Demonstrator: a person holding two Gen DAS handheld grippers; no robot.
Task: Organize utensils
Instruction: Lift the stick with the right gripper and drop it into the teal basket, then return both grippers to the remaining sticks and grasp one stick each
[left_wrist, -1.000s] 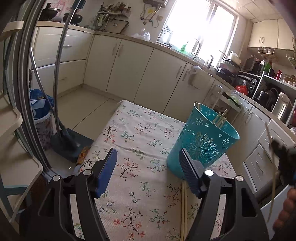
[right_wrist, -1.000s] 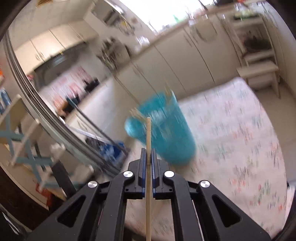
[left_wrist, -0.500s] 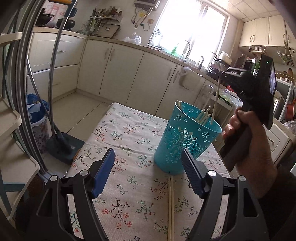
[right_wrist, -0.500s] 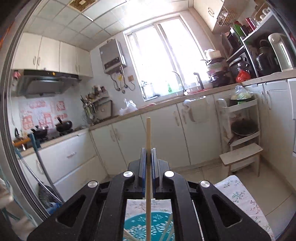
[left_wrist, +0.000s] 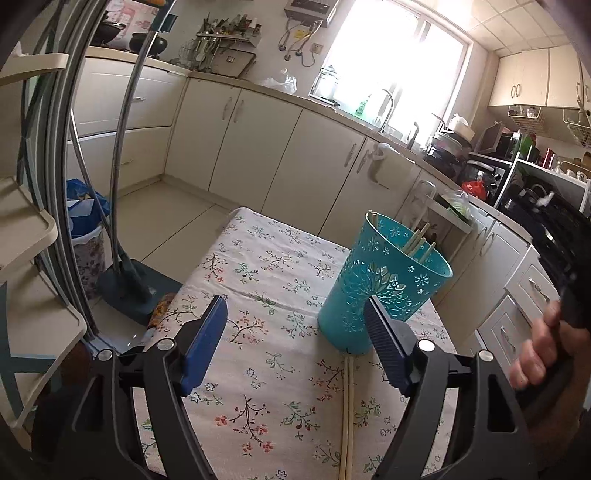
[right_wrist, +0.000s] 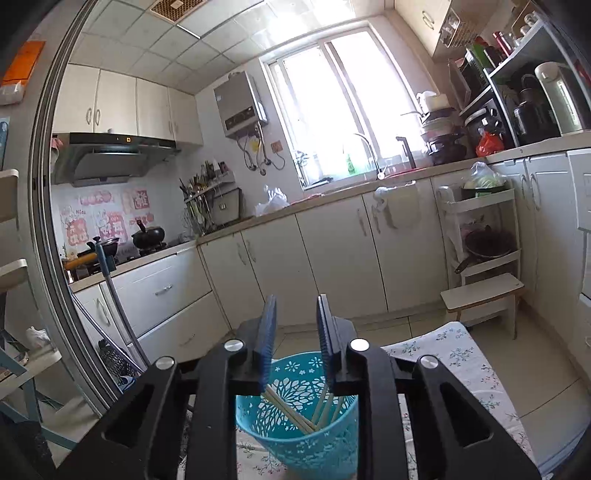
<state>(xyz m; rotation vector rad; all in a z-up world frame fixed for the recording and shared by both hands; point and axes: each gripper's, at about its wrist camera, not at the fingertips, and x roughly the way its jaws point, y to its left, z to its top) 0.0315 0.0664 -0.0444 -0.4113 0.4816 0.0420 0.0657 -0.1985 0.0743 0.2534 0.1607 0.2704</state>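
A teal perforated holder (left_wrist: 373, 284) stands on the floral tablecloth (left_wrist: 258, 280) with several wooden chopsticks (left_wrist: 417, 242) in it. A pair of chopsticks (left_wrist: 347, 413) lies on the cloth in front of the holder. My left gripper (left_wrist: 295, 328) is open and empty, low over the cloth, with the holder beside its right finger. My right gripper (right_wrist: 293, 332) is open and empty just above the holder (right_wrist: 299, 413), with chopsticks (right_wrist: 291, 410) leaning inside. In the left wrist view only the hand (left_wrist: 539, 354) that holds the right gripper shows.
Kitchen cabinets (left_wrist: 258, 147) run behind the table. A mop stand (left_wrist: 129, 280) and a bin with a blue bag (left_wrist: 85, 236) sit on the floor at left. A white shelf cart (right_wrist: 480, 251) stands at right.
My right gripper has opened and let go of the chopstick, which now rests in the holder. It has drawn back to the right in the left wrist view. My left gripper has barely moved.
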